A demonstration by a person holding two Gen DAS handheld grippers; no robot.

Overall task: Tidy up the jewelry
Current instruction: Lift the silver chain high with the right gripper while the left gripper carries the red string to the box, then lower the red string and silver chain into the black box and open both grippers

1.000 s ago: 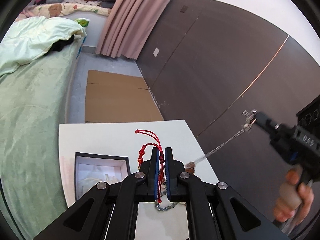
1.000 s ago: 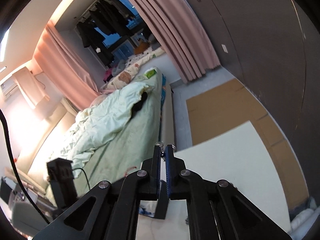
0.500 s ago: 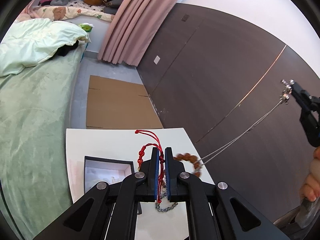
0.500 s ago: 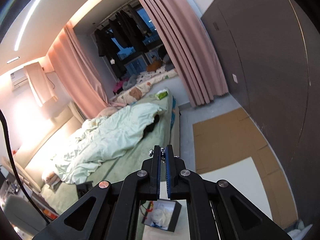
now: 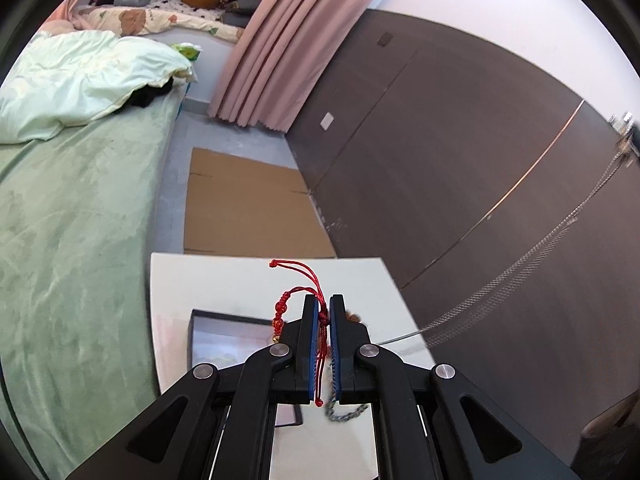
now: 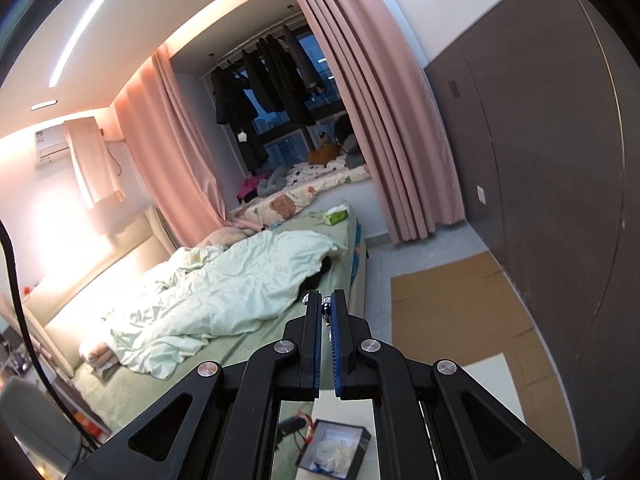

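Note:
My left gripper (image 5: 324, 304) is shut on a red cord bracelet (image 5: 298, 292) and holds it above an open dark jewelry box (image 5: 232, 340) on the white table (image 5: 224, 280). My right gripper (image 6: 326, 304) is shut on the clasp end of a silver chain necklace (image 5: 532, 248). The chain stretches taut from the table up to the far right of the left wrist view. A short grey chain (image 5: 346, 412) and brown beads (image 5: 354, 316) lie on the table beside my left fingers. The box also shows low in the right wrist view (image 6: 332, 452).
A green bed (image 5: 60, 220) with a pale duvet (image 6: 224, 280) runs along the table's left side. Flat cardboard (image 5: 244, 208) lies on the floor beyond the table. A dark panelled wall (image 5: 460, 160) and pink curtains (image 5: 276, 48) stand to the right.
My right gripper has risen high and away to the right, pulling the silver chain taut off the table. My left gripper keeps hold of the red bracelet over the box.

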